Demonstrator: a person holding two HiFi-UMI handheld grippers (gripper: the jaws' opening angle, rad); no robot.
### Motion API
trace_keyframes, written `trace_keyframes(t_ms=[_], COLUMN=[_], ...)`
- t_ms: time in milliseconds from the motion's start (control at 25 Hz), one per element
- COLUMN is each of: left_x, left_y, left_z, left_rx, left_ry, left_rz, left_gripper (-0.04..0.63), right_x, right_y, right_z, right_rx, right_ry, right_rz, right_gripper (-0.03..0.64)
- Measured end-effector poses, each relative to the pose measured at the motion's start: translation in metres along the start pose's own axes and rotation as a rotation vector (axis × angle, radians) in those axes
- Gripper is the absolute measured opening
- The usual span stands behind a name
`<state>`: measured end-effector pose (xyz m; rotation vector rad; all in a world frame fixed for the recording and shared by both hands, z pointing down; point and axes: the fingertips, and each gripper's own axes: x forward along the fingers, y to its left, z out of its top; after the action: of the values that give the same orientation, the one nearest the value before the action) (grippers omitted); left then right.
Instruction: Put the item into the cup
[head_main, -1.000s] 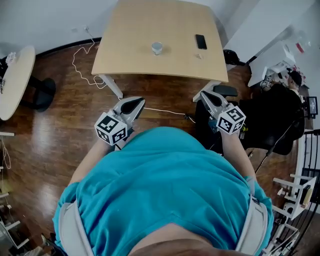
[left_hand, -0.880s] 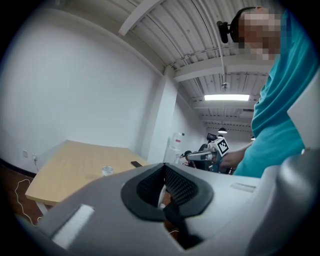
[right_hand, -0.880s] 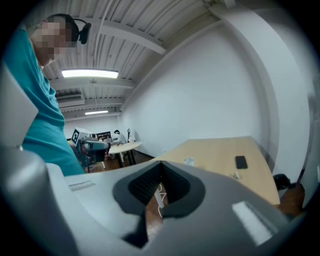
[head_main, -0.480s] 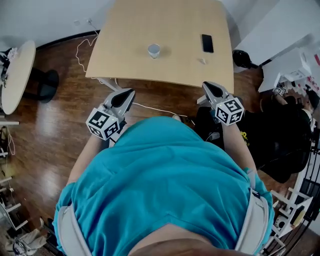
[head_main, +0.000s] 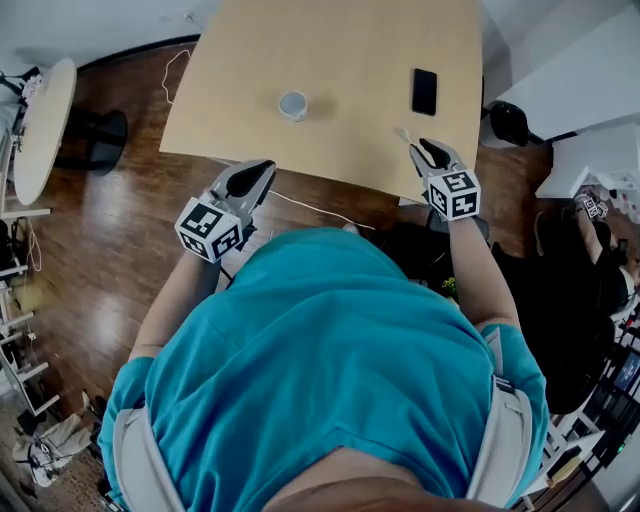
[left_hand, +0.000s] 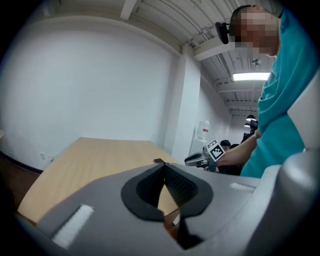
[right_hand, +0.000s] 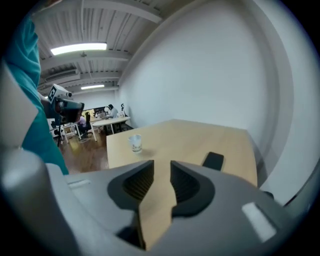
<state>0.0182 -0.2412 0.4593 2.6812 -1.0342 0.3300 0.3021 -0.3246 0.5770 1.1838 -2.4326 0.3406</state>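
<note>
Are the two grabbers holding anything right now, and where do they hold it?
Nothing is held. The left gripper is shut on nothing; the right gripper has just been opening, with nothing between its jaws.

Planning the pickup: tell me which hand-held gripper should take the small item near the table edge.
Right. The right hand-held gripper is over the table, tips just beside the small item; its jaws have just been opening, nothing between them. The left hand-held gripper is shut and farther from it.
</note>
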Motion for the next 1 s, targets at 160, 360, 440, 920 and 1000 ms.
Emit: trace_keyframes(t_ms=[160,360,440,920,1000], left_x=[0.025,0.049,0.053,0.074,0.078], left_y=[0.017,0.030,0.037,0.066,0.070], left_z=[-0.010,-0.028,-0.033,-0.054,-0.056], left_rx=[-0.010,0.003,-0.001,-0.050,-0.053], left_ry=[0.043,0.120,0.138,0.149,0.142], left_rz=[-0.048,-0.159,-0.184,-0.197,-0.192], left_gripper=[0.005,0.005,0.005,0.005,0.005], right_x=[0.039,0.083,0.091,0.101,0.099], right_y=[-0.024,-0.040,-0.040,-0.052,-0.051], right_z=[-0.035,-0.081,-0.090,-0.097,-0.088], right_rx=[-0.004,-0.027,-0.024,-0.027,-0.025], right_ry=[0.133,0.300,0.334,0.335,0.316], right_rz=[-0.038,-0.086,-0.099,-0.156,-0.151], right_gripper=[0.110,0.110,0.110,0.005,0.005])
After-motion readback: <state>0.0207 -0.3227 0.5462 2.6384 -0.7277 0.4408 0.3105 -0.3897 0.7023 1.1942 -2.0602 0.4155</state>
